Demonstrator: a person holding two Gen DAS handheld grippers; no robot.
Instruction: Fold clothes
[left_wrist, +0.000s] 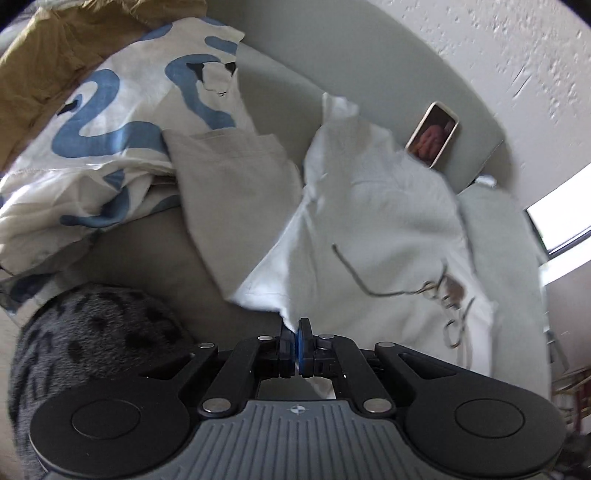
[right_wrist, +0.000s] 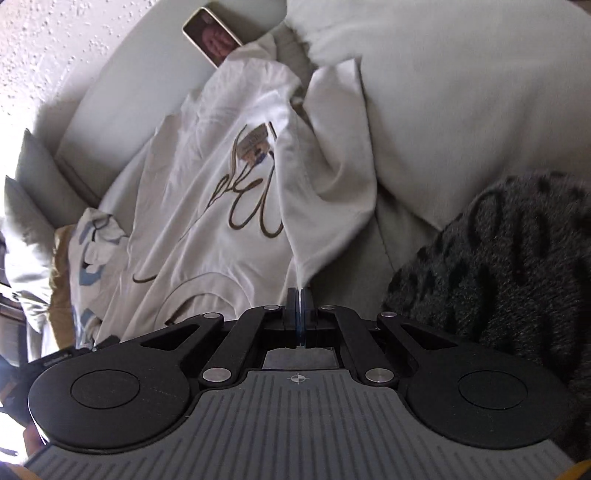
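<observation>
Nearest in each wrist view is the tool itself: the left gripper (left_wrist: 295, 329) has its jaws nearly together, pinching a corner of the white garment (left_wrist: 388, 229), and the right gripper (right_wrist: 299, 295) has its jaws pressed together on another edge of that same white garment (right_wrist: 229, 192). The only mark on either tool is a small crosshair symbol; no brand name can be read. A dark grey spotted furry cushion (right_wrist: 509, 258) lies just beside the grippers. The garment is spread, rumpled, on a pale grey sofa (left_wrist: 295, 55). It is white with thin looping lines in olive-brown, like cursive script, which cannot be read, and a small tag (right_wrist: 255, 142) at the neck whose print is too small to make out. Further back lie a beige cloth (left_wrist: 229, 177), a white-and-blue patterned fabric (left_wrist: 122, 122), and a phone (left_wrist: 433, 134) propped against the sofa back, touching the garment's far edge.
</observation>
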